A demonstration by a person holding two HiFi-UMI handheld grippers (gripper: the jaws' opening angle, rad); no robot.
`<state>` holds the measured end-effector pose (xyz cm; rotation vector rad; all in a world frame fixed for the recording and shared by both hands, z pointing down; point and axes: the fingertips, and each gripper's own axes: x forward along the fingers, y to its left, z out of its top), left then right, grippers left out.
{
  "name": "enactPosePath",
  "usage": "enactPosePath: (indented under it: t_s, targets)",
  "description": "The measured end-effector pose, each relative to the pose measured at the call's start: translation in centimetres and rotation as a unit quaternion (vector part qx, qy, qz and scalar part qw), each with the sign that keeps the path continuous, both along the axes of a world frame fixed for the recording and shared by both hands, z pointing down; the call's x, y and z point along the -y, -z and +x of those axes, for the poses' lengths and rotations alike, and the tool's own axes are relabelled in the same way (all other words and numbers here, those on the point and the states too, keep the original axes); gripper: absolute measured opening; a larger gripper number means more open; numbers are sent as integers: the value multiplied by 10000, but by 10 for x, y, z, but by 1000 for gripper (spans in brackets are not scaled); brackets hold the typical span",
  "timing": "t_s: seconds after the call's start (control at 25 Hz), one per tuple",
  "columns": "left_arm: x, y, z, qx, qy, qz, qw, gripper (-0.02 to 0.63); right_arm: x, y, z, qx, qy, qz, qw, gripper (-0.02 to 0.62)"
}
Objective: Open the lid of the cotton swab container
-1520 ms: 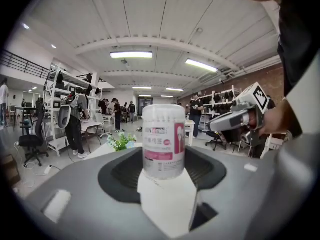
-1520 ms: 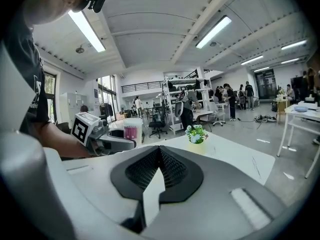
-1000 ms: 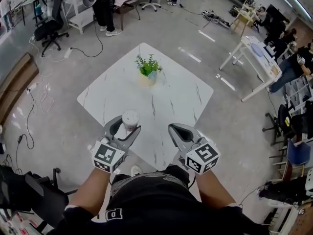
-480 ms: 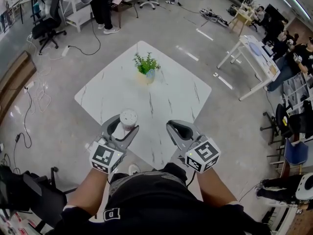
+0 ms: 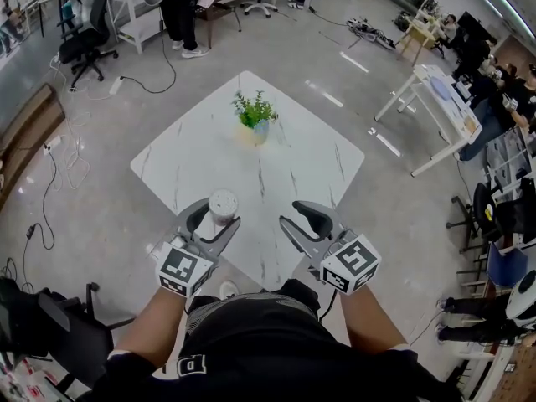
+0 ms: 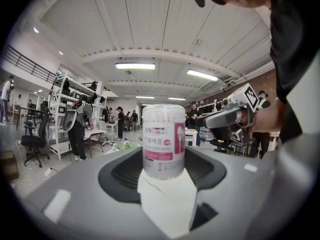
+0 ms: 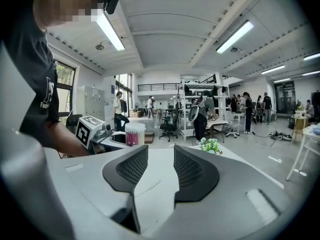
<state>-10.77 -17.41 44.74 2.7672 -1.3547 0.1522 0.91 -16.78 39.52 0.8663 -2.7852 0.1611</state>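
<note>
The cotton swab container (image 5: 223, 205), a clear tub with a white lid and a pink label, stands upright near the front of the white marble table (image 5: 201, 153). My left gripper (image 5: 209, 218) is shut on the container (image 6: 163, 141), one pad on each side of its lower part, with the lid on top. The right gripper (image 5: 300, 221) hovers to its right, apart from it. Its jaws are opening and nothing is between them (image 7: 160, 154). From the right gripper view, the container (image 7: 135, 133) and the left gripper (image 7: 92, 131) show at the left.
A small potted plant (image 5: 254, 117) stands at the table's far middle. On the floor around are a second white table (image 5: 435, 99) at the right, an office chair (image 5: 79, 44) and cables at the left, and a standing person (image 5: 180, 7) beyond.
The right gripper's jaws, shut together a second ago, now stand parted. The left gripper and the container have stayed in place.
</note>
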Motion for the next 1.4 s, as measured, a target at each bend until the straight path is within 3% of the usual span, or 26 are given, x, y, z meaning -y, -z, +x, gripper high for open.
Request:
enactPosePath:
  t_s: [0.36,0.84,1.16,1.4]
  targets:
    - [-2,-6,-2,-9,-2,-25,10000,310,5,5,0,-20,171,-17,9998,208]
    - [3,-3,6,62,-50,4,10000,310,14,22,-1,94,186,-151,9997,209]
    - [5,-10,14,88,-79,-67,9999,310,5,50,-49,51,742,22,9972,209]
    - [1,-5,24,43,-196,30,9998,310,-5,38,-84,-100,1169,-27,9931,236]
